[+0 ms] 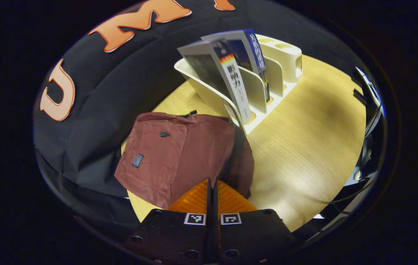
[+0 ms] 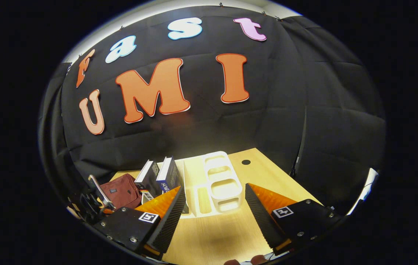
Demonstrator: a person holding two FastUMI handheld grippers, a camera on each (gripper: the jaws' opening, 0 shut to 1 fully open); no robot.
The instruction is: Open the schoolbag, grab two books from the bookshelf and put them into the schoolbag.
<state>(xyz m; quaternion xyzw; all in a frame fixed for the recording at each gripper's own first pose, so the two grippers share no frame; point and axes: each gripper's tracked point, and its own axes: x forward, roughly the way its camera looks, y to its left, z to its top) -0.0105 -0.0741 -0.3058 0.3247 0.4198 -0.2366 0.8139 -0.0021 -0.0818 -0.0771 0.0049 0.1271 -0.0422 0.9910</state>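
My left gripper (image 1: 212,184) closed on nothing above the zipped red schoolbag (image 1: 179,154) on the table (image 1: 304,147), my right gripper (image 2: 214,200) wide open, empty, facing the white bookshelf (image 2: 216,184), two books (image 2: 161,176) standing in its left slots

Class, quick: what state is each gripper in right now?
Left gripper: shut, holding nothing, above the schoolbag.
Right gripper: open, holding nothing, facing the bookshelf.
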